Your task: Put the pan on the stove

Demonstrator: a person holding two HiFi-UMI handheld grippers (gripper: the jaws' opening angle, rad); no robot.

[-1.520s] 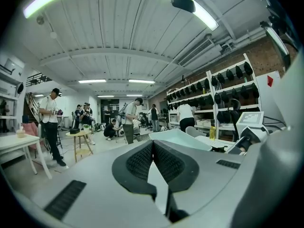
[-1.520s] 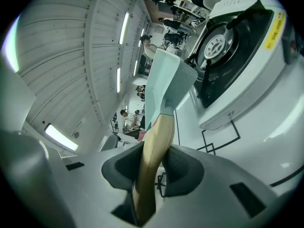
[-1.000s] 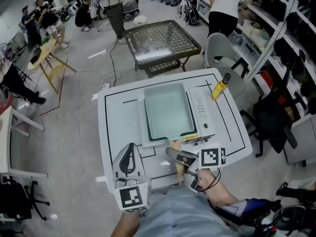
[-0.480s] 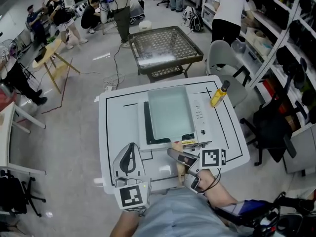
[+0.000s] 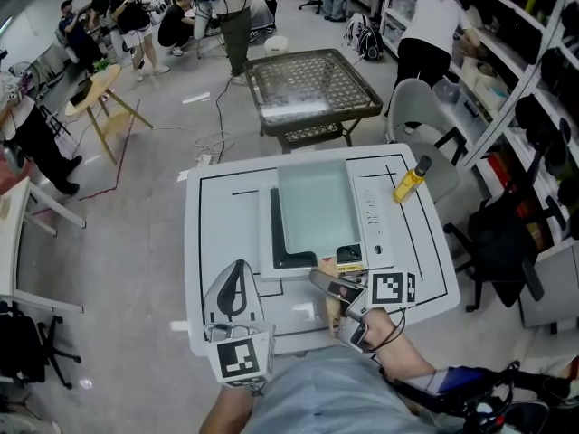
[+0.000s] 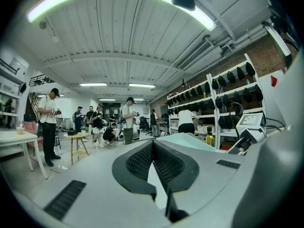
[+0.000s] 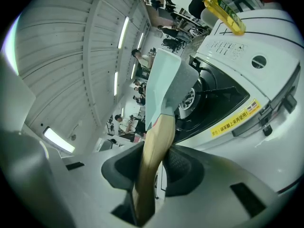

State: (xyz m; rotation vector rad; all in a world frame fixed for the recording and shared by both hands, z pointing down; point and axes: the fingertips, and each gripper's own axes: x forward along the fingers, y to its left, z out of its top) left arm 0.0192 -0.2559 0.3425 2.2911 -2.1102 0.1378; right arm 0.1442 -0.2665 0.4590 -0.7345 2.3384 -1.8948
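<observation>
A pale green rectangular pan (image 5: 315, 208) with a wooden handle (image 5: 327, 310) lies over the white table-top stove (image 5: 375, 215). My right gripper (image 5: 326, 289) is shut on the handle, at the table's near edge. In the right gripper view the handle (image 7: 154, 151) runs up between the pads to the pan (image 7: 164, 80). The pan stands raised over the stove's black burner (image 7: 192, 99). My left gripper (image 5: 237, 289) rests left of the handle. Its jaws (image 6: 152, 148) are shut with nothing between them.
A yellow bottle (image 5: 409, 182) lies on the white table (image 5: 217, 215) right of the stove. A mesh-topped table (image 5: 312, 84) stands beyond. A grey chair (image 5: 412, 107) and shelves (image 5: 516, 70) are at the right. Several people stand at the far left.
More of the stove's black top shows at the pan's left and near sides than a second ago. The head view has shifted. Both grippers keep their hold and place.
</observation>
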